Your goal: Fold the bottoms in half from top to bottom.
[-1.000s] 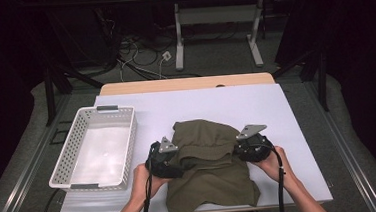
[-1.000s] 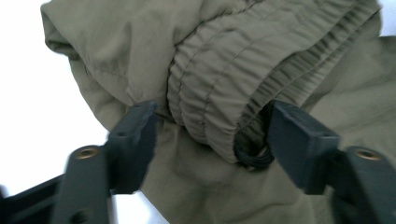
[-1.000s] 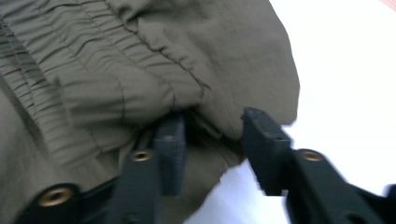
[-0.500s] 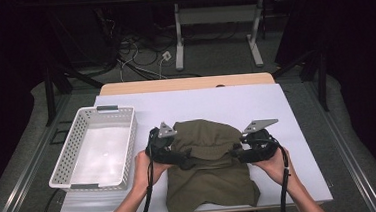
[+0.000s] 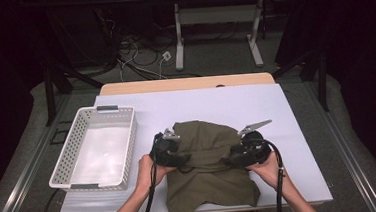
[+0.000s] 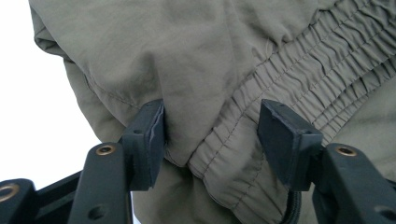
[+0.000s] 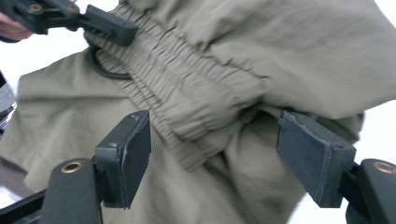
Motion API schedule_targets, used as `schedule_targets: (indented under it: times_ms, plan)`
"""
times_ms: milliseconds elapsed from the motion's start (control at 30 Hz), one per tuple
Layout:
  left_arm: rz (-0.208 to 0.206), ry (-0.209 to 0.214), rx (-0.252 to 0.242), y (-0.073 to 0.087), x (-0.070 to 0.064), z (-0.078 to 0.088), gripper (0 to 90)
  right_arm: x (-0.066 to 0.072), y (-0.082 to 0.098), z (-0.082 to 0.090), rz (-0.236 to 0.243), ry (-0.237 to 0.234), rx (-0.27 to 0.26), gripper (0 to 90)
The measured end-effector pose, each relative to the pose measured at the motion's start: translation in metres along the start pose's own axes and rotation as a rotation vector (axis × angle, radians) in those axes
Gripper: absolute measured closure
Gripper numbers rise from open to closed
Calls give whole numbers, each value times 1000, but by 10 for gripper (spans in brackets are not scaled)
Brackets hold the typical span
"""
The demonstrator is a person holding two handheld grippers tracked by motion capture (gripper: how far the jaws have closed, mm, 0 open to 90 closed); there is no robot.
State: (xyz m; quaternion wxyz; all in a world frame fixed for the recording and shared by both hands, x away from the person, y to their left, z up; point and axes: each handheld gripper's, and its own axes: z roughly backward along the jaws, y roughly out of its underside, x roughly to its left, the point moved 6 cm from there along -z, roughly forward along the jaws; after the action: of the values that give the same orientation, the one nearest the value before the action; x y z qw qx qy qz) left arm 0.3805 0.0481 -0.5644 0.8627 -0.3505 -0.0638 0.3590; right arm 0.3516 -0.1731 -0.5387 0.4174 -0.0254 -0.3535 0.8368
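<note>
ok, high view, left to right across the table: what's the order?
White basket → left gripper → olive garment → right gripper, both grippers at the garment's folded edge.

Garment (image 5: pixel 208 177): near hem overhangs the table's (image 5: pixel 296 108) front edge and is cut by the high view's bottom edge, its folded underlayers are hidden, the right gripper view is motion-blurred, and the drawstring (image 7: pixel 105 72) loop is partly tucked under the elastic waistband (image 7: pixel 196 100).
</note>
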Motion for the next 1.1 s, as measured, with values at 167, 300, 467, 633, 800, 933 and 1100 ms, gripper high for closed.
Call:
schedule_targets:
  times_ms: [167, 300, 467, 633, 800, 933, 1100]
  plan:
    - [-12, 2, 18, 2, 0, -2, 486, -4, -4, -17, -23, 16, -2, 278]
    - [1, 9, 20, 3, 0, -4, 485, -11, -8, -31, -42, 30, -13, 314]
    - [-14, 12, -4, 3, -4, -7, 553, -14, -8, -40, -5, 49, -39, 484]
    - [-39, 4, -42, 2, -9, -7, 628, -14, -8, -39, 32, 72, -55, 601]
    - [-33, 12, -72, -1, -12, 1, 640, -10, -10, -33, 56, 73, -80, 611]
    - [-31, 25, -104, -5, -19, 13, 640, -3, -12, -20, 76, 71, -105, 611]
    - [-28, 40, -127, -5, -30, 27, 633, 6, -7, -3, 90, 58, -109, 612]
